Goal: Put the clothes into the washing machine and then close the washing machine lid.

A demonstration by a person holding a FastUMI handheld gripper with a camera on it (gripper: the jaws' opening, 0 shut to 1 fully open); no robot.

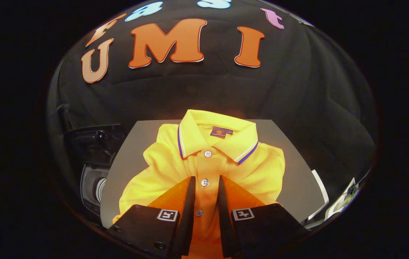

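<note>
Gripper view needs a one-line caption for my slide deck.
Gripper open above a folded yellow polo shirt on a grey table.

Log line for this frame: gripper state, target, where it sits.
gripper: open, fingers over button placket | target: yellow polo shirt, folded on grey table | washing machine: beside table | shirt not yet grasped
</note>
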